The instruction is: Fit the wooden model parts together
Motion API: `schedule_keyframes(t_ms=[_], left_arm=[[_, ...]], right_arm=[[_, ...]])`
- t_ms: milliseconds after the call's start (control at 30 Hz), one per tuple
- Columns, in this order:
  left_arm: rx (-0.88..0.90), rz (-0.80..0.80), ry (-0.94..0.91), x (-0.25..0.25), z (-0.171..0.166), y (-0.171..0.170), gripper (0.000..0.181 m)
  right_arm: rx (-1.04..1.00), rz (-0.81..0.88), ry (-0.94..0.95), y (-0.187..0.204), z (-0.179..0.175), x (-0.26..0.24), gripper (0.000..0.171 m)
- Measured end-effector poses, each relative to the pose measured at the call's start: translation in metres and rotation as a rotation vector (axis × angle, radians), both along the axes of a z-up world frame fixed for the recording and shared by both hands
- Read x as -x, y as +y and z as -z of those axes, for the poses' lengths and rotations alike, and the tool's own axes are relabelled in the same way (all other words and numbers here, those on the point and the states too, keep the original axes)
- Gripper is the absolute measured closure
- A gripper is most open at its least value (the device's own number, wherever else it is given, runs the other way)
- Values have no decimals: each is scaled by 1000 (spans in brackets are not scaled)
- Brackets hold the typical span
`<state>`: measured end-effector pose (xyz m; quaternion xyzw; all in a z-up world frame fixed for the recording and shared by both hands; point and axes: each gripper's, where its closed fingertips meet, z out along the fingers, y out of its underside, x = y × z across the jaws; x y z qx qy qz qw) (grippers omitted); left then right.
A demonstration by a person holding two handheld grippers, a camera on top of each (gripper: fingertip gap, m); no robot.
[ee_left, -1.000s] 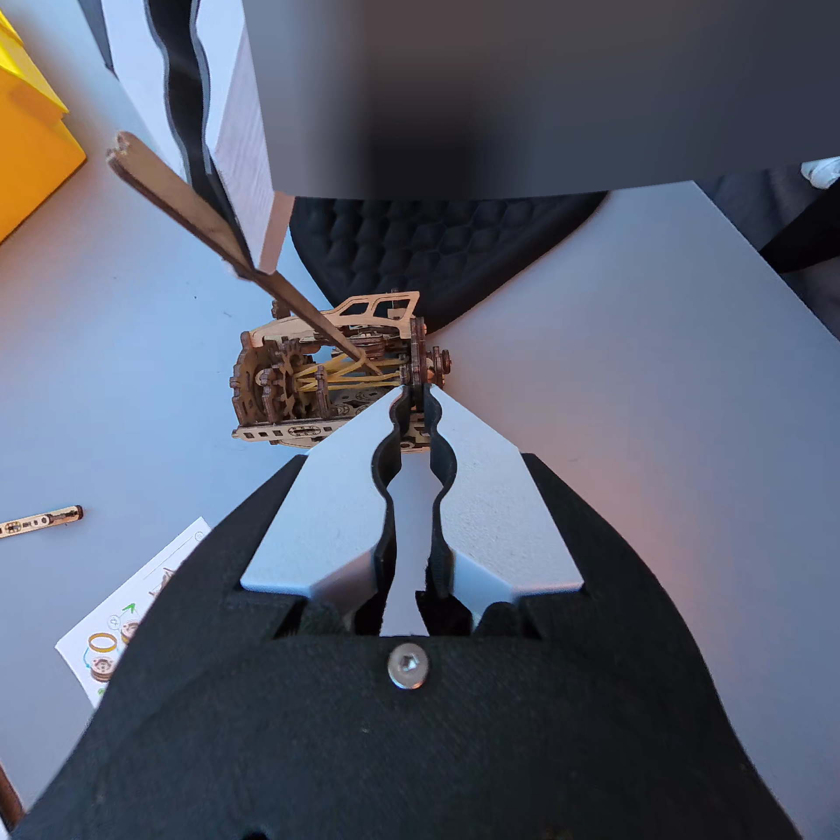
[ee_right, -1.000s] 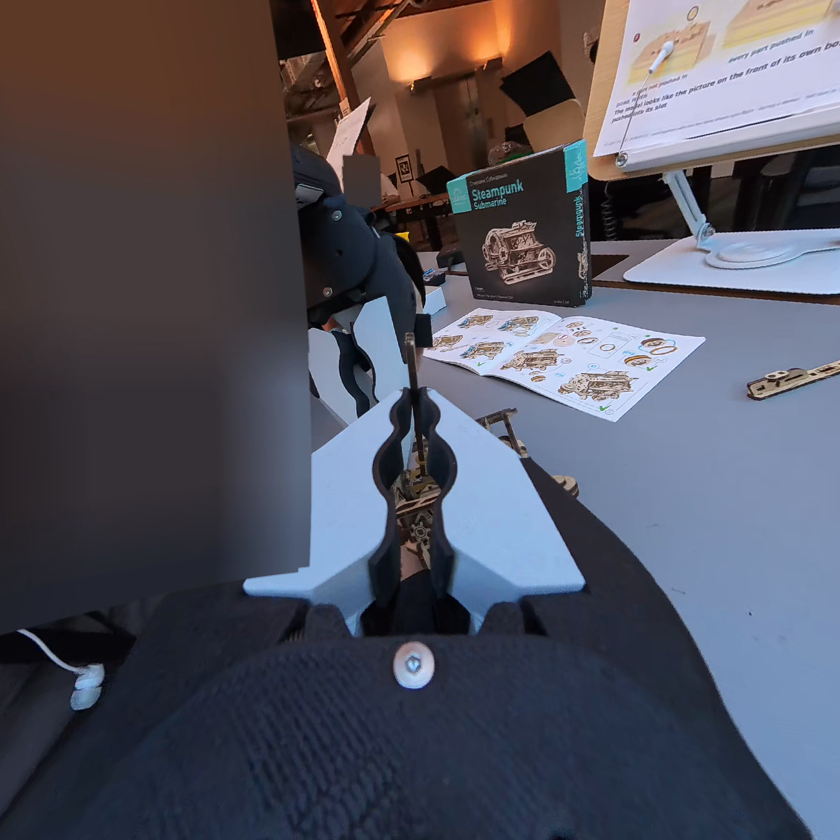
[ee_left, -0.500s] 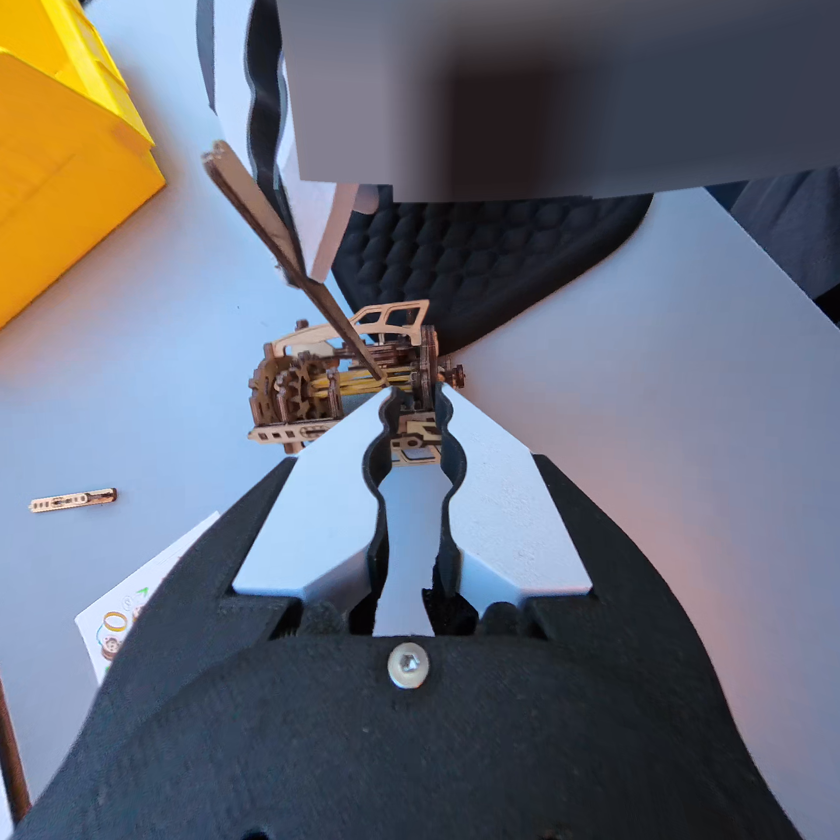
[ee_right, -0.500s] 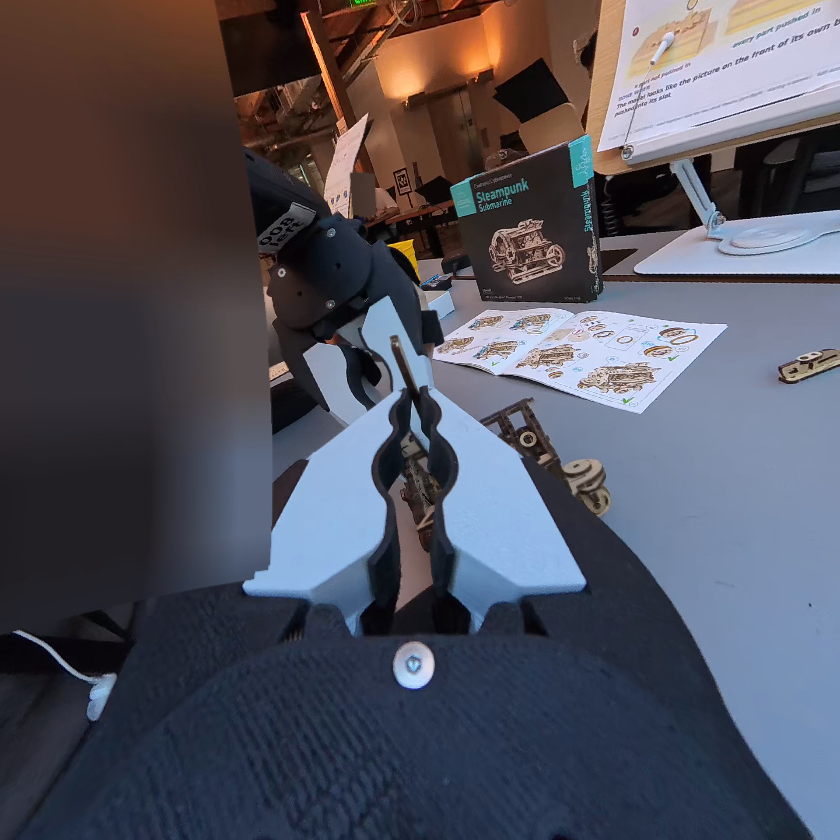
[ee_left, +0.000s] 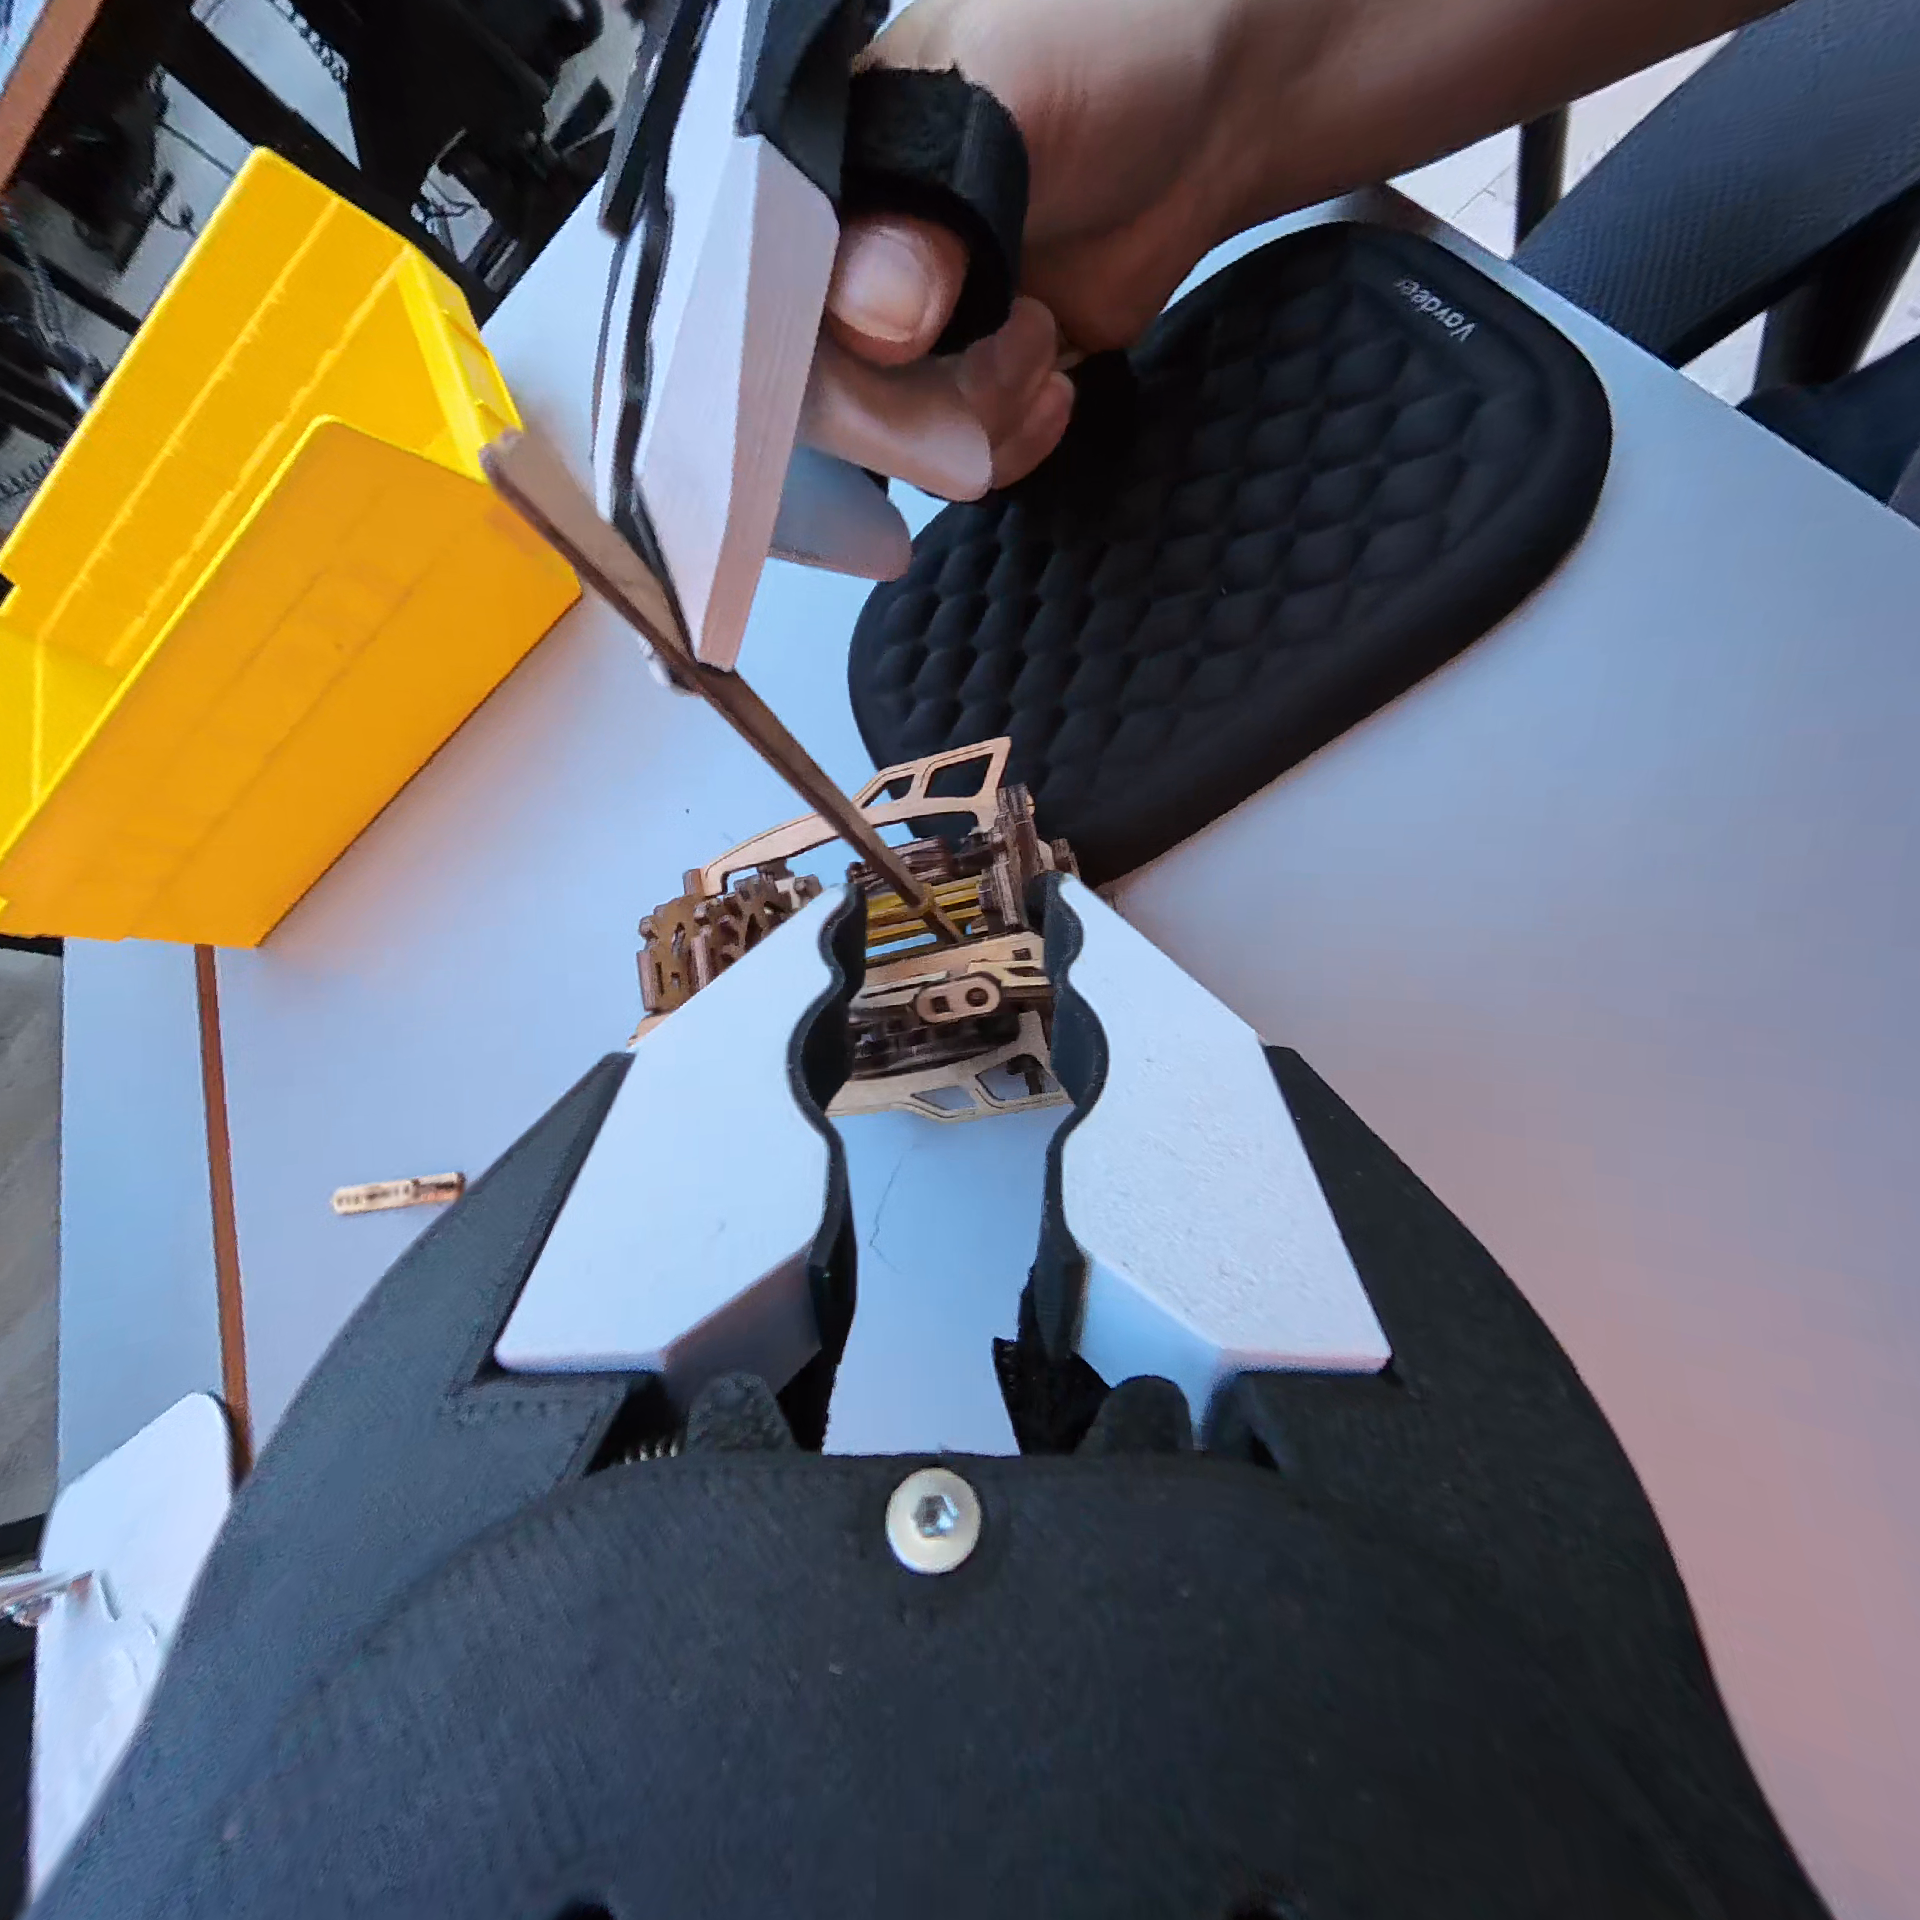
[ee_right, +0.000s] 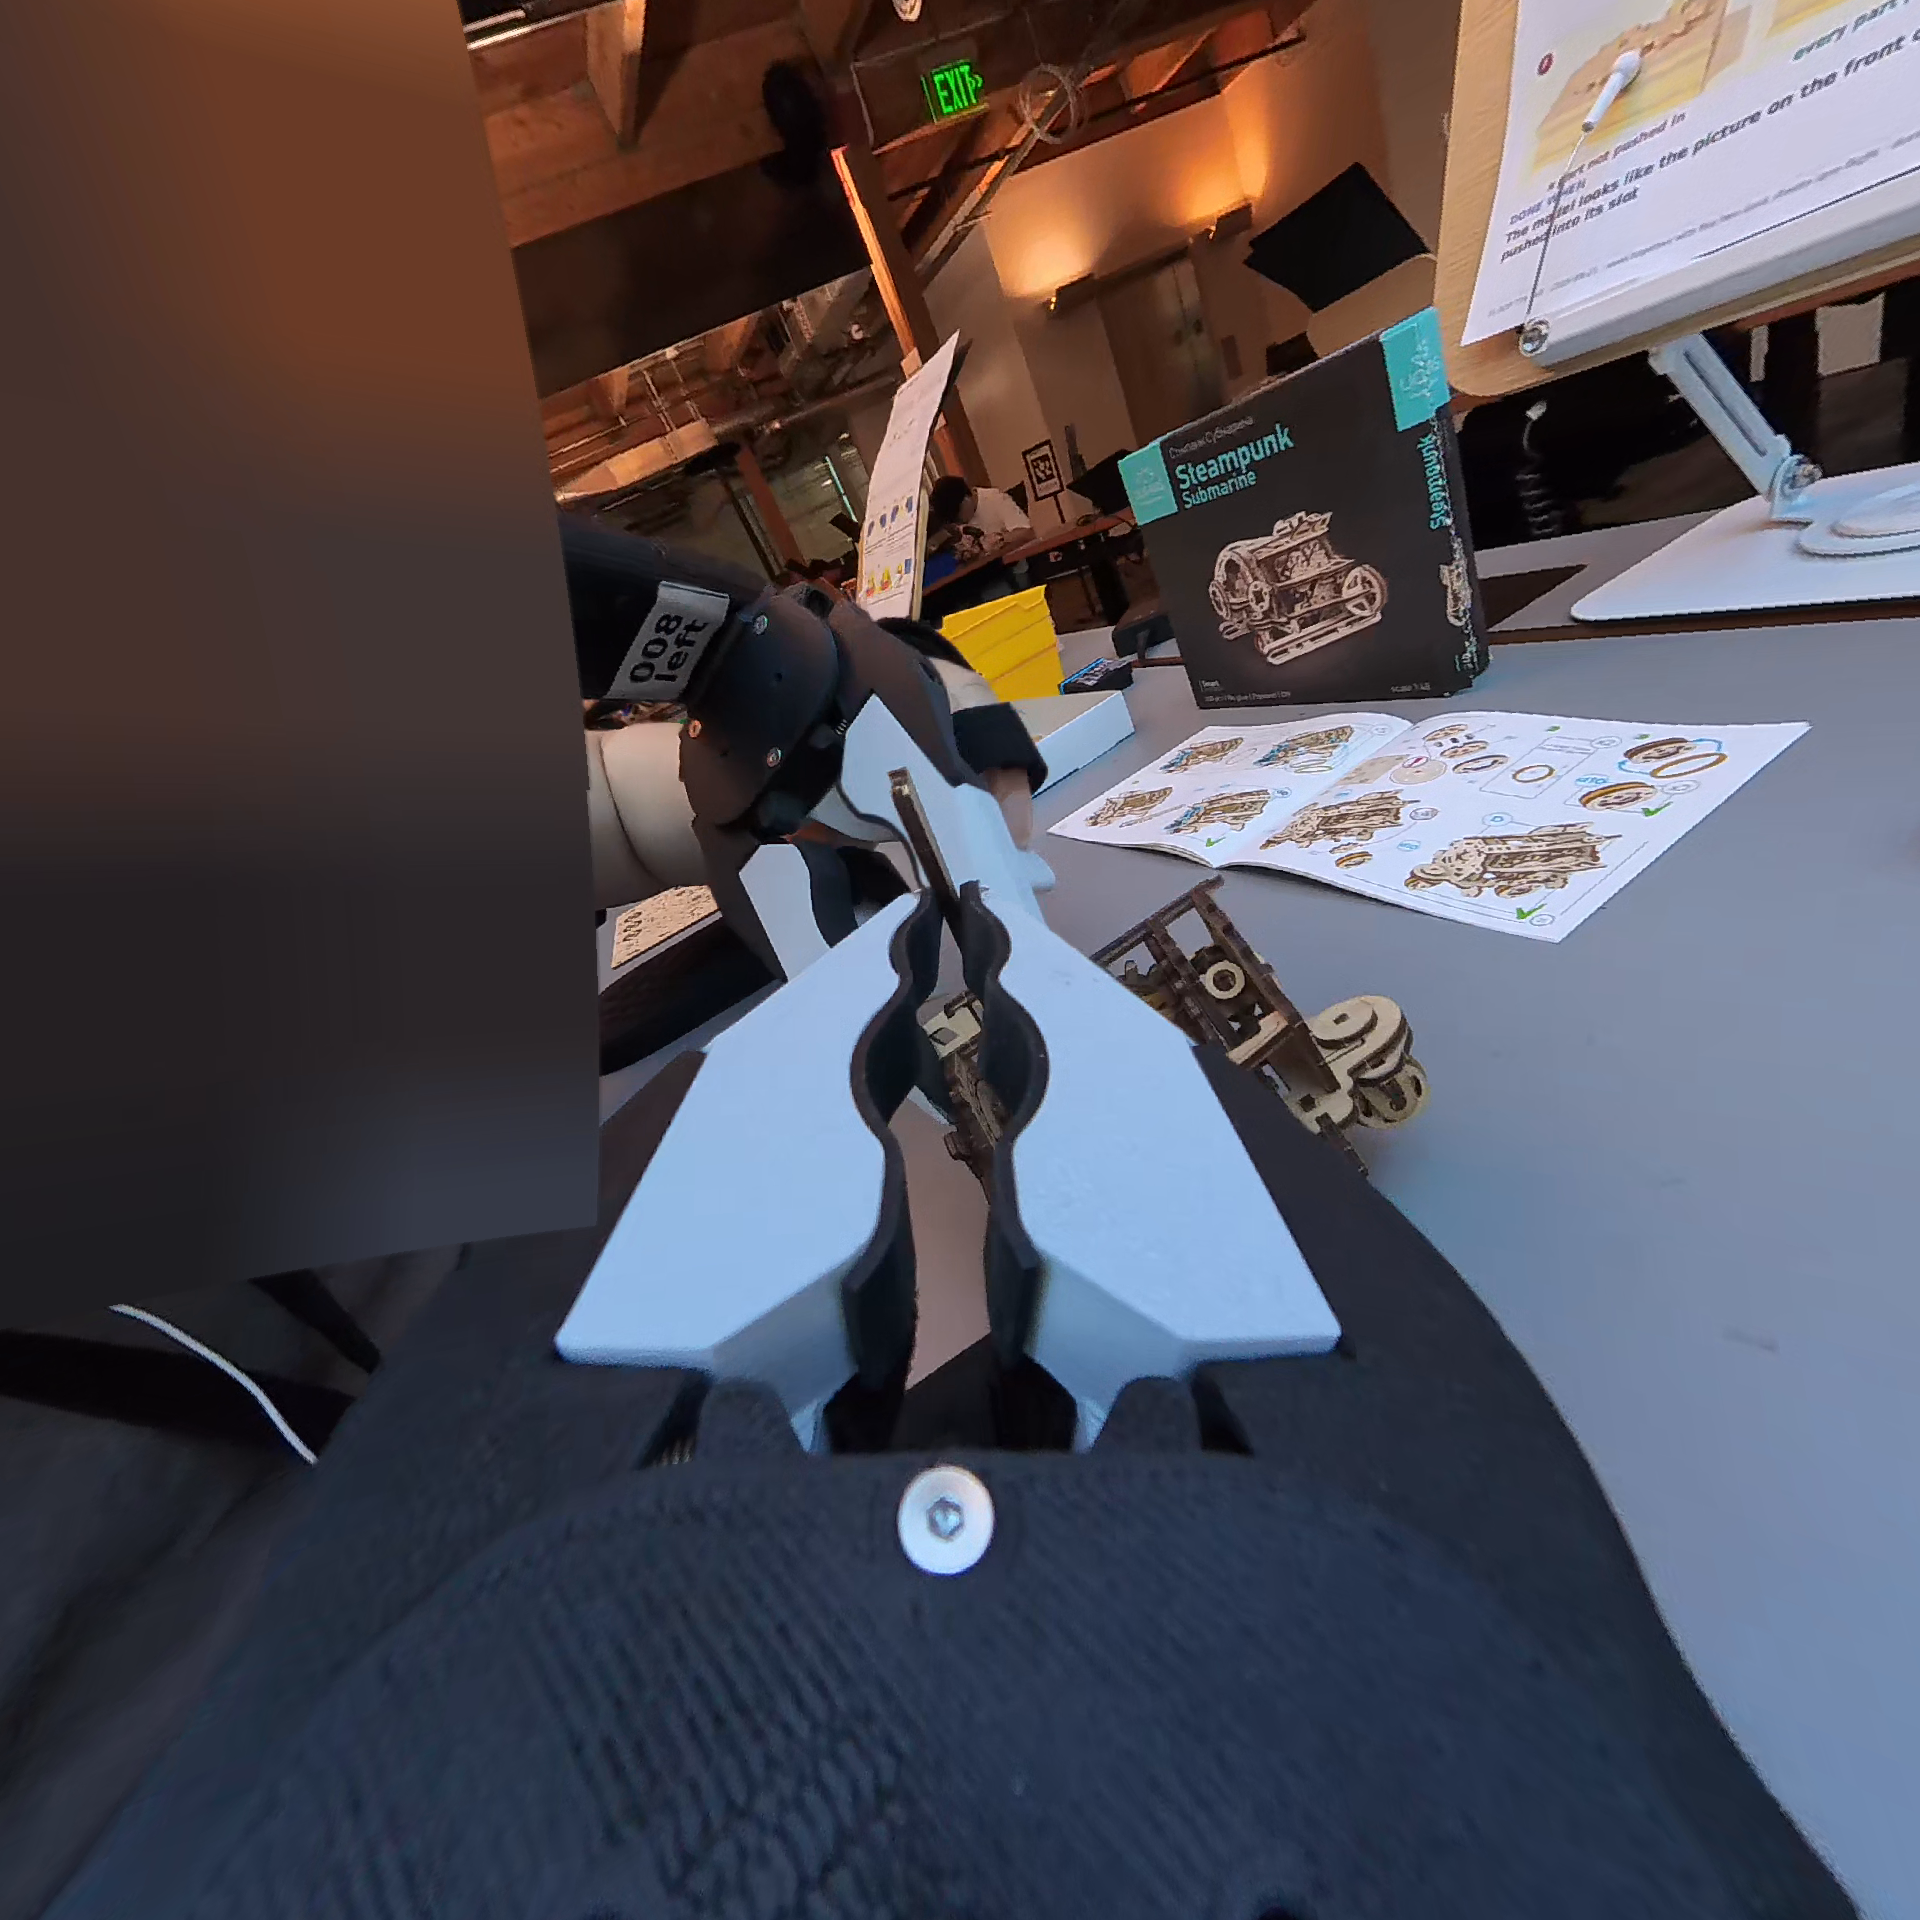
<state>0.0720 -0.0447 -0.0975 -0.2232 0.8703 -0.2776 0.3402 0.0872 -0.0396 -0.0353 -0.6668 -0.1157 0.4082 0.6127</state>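
Note:
The wooden model (ee_left: 935, 997) lies on the grey table (ee_left: 1558, 935), with yellow rubber bands inside it. My left gripper (ee_left: 951, 914) is open, its jaws straddling the model's near end, pads close against its sides. My right gripper (ee_right: 951, 904) is shut on a thin wooden stick (ee_right: 920, 831). In the left wrist view that stick (ee_left: 790, 758) slants down from the right gripper (ee_left: 681, 649), and its tip sits among the rubber bands. The model also shows in the right wrist view (ee_right: 1247, 1008), partly hidden by my fingers.
A yellow bin (ee_left: 239, 582) stands at the left and a black quilted pad (ee_left: 1247, 540) lies behind the model. A small loose wooden piece (ee_left: 400, 1195) and a thin brown rod (ee_left: 218, 1195) lie at the left. An open booklet (ee_right: 1455, 810) and a black box (ee_right: 1309, 551) lie beyond.
My left gripper has opened from a pinch on the model's thin end plate and moved forward over the model's end. The right gripper keeps the stick in the model.

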Motion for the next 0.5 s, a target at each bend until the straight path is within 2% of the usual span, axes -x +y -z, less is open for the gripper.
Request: schedule_keyframes(t_ms=[33,300,500], left_arm=[[-20,16,-13,0,1,-1,152],[-45,83,33,2,5,-6,153],[-39,67,48,0,5,-5,154]], right_arm=[[1,-2,-2,1,1,0,170],[33,-75,-42,-3,5,-1,170],[30,-97,-29,-4,4,-3,170]])
